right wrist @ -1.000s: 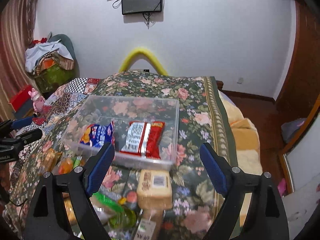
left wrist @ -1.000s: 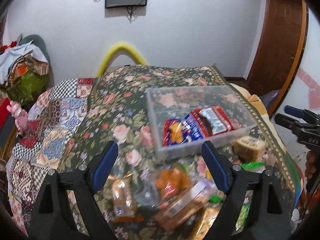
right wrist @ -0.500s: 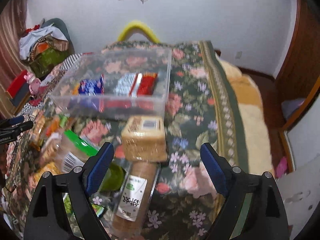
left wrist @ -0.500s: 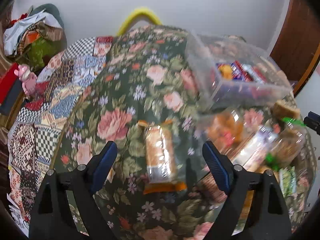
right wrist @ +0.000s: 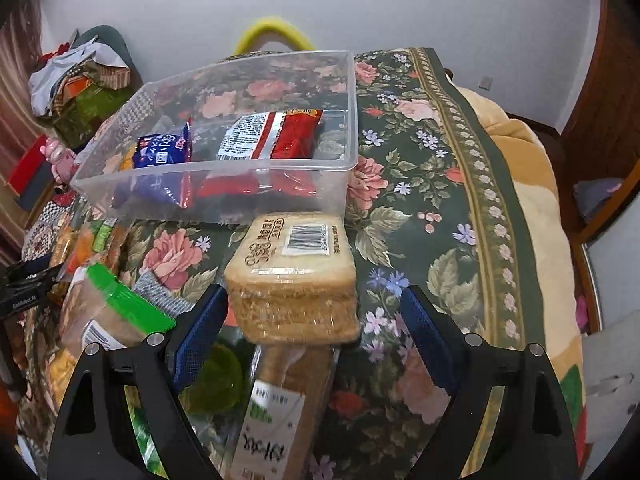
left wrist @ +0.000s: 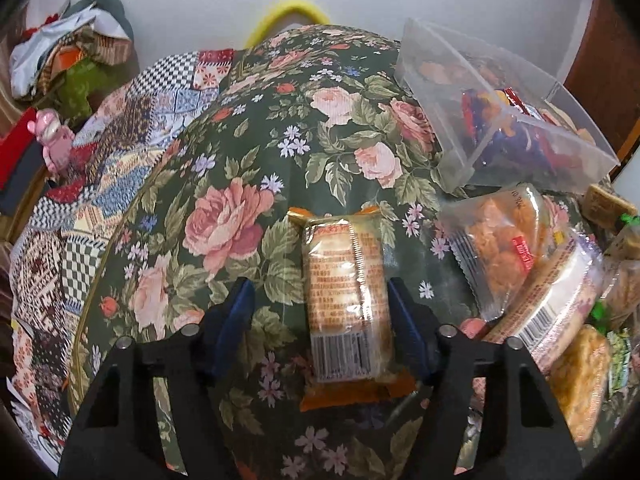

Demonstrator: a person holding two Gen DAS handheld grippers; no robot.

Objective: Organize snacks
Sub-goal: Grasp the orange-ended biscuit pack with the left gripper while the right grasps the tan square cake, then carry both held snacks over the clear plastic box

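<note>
My left gripper is open and low over the floral cloth, its blue fingers on either side of an orange-ended cracker packet; the right finger touches the packet's edge. My right gripper is open around a wrapped tan sandwich-cake block that rests on a long brown packet. The clear plastic box lies just beyond, holding a blue snack bag and a red and silver packet. The box also shows in the left wrist view.
A heap of snack bags lies right of the left gripper. A green-topped packet lies left of the right gripper. The table's right edge drops to a beige blanket. Clothes and a pink toy are at the far left.
Both grippers have dropped and moved forward. The left one now straddles the cracker packet and has narrowed. The right one now straddles the tan block.
</note>
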